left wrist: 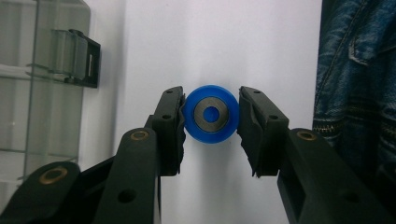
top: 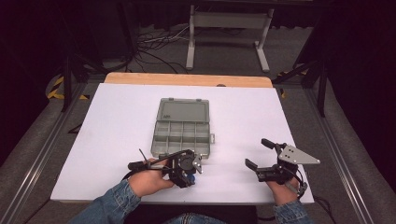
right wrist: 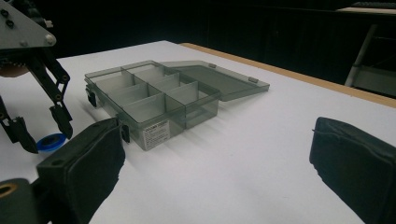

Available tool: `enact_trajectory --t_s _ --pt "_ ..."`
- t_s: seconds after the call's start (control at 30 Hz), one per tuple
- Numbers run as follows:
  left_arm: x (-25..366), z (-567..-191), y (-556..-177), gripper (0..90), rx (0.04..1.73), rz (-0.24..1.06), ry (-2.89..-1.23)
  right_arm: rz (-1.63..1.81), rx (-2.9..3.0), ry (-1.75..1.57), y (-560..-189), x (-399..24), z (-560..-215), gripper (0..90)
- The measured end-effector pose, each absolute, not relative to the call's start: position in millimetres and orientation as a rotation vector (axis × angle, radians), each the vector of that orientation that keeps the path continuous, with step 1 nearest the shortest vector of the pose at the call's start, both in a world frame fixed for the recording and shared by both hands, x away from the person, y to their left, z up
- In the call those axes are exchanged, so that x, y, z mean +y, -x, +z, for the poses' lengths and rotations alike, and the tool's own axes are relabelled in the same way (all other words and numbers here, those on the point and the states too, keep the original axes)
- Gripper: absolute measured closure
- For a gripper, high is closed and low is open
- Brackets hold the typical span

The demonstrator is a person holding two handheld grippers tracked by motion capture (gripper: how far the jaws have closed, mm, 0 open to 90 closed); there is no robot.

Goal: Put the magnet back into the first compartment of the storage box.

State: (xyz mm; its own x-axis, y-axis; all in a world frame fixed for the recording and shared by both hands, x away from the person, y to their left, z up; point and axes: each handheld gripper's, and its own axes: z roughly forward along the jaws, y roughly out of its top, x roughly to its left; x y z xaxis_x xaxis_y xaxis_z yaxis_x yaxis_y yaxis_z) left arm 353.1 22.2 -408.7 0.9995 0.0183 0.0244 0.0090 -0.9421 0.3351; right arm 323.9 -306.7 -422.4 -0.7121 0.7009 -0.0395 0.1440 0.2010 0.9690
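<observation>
Left gripper [left wrist: 211, 116] brackets a blue wheel [left wrist: 210, 114] lying flat on the white table [top: 116, 140], pads touching or nearly so; grip unconfirmed. Open compartment box [top: 182, 133] just beyond. Right gripper [top: 265, 156] wide open, empty, well apart.

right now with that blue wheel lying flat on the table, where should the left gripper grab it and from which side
Grip the blue wheel across its outer rim, coming straight down from above. It lies flat on the white table, its metal centre facing up, so only the round edge offers opposing sides. The left gripper already straddles it that way.
</observation>
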Motion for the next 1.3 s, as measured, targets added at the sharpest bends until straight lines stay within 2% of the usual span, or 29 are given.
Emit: enact_trajectory --t_s 0.83,1.3 --pt "31 -382 -354 62.3 0.008 0.058 -2.743 1.534 2.007 -0.795 -326 -306 -424 3.7" --pt "49 -366 -370 62.3 0.105 0.118 -2.69 1.531 2.014 -0.791 -326 -305 -425 3.7"
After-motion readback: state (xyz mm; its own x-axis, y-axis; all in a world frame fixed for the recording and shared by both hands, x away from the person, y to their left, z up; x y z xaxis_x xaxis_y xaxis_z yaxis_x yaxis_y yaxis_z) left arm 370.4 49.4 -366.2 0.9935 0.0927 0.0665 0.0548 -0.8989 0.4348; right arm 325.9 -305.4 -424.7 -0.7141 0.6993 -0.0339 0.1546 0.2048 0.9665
